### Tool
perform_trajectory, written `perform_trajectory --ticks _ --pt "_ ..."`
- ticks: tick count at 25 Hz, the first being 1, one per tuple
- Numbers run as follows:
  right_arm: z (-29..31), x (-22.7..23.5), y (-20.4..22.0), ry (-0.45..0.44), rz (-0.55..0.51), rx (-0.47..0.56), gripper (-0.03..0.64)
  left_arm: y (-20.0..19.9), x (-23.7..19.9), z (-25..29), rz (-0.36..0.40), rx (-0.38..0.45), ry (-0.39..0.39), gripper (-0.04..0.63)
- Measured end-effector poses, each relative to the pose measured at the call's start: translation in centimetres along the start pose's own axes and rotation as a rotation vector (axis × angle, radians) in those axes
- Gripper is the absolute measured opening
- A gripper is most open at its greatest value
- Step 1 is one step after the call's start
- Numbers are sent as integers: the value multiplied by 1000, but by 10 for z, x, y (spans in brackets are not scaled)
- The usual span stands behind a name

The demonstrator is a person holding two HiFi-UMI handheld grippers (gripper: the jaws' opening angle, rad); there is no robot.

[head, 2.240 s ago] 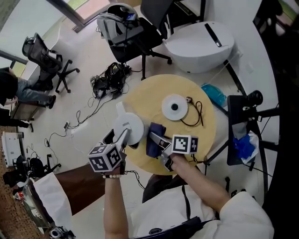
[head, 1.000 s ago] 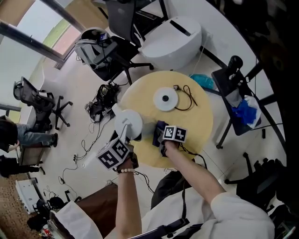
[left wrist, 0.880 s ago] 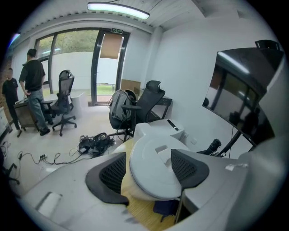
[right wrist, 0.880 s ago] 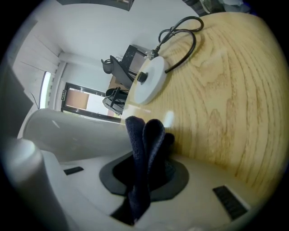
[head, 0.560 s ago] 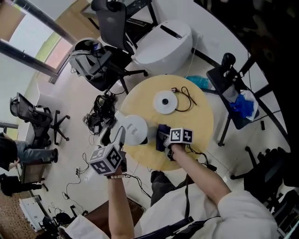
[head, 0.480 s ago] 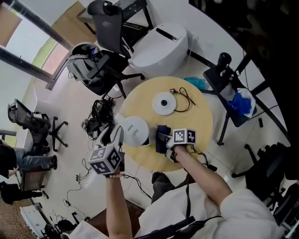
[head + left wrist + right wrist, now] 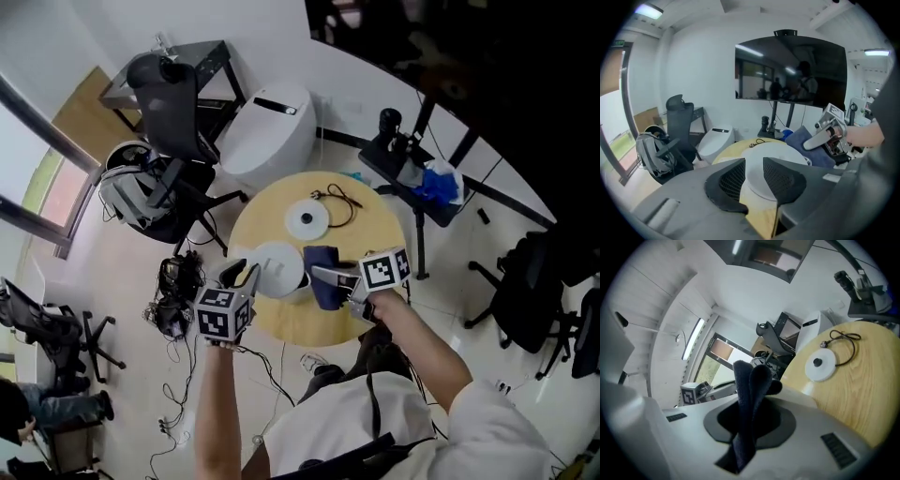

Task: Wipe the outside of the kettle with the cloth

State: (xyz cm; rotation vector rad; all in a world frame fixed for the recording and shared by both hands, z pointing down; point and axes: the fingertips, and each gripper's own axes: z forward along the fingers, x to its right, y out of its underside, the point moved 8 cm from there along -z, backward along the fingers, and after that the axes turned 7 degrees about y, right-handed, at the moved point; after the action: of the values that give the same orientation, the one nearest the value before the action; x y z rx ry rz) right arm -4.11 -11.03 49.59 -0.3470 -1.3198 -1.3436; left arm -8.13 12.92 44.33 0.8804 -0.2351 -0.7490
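Note:
The white kettle (image 7: 279, 270) stands on the left of the round wooden table (image 7: 375, 220); in the left gripper view its pale top (image 7: 776, 161) fills the space beyond the jaws. My left gripper (image 7: 246, 274) (image 7: 753, 180) sits at the kettle's left side. Its jaws have just been closing and stand a narrow gap apart, with nothing pinched that I can see. My right gripper (image 7: 330, 274) (image 7: 752, 380) is shut on the dark blue cloth (image 7: 323, 281) (image 7: 750, 399) (image 7: 806, 140), held up just right of the kettle. The cloth folds upward out of the jaws.
The kettle's white base (image 7: 307, 218) (image 7: 820, 365) with its black cord (image 7: 339, 199) lies at the table's far side. Around the table are a white rounded unit (image 7: 267, 131), office chairs (image 7: 173, 103), a black stand holding a blue bag (image 7: 433, 183), and floor cables (image 7: 173, 295).
The right gripper has lifted the cloth up off the table beside the kettle. The left gripper has rolled and shifted a little at the kettle's side. The head camera now looks from higher up.

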Motion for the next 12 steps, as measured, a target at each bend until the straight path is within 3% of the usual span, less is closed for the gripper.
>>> perform_trajectory --ticks 3,4,7,12 --pt "0 3 5 -15 73 48 66 6 3 6 56 -46 35 96" --pt "0 6 9 -24 119 70 66 6 4 6 63 -42 42 69" --pt "3 18 24 -54 275 141 66 7 4 6 68 -36 44 71" --pt "15 37 47 -44 348 181 66 5 7 5 70 -44 17 69"
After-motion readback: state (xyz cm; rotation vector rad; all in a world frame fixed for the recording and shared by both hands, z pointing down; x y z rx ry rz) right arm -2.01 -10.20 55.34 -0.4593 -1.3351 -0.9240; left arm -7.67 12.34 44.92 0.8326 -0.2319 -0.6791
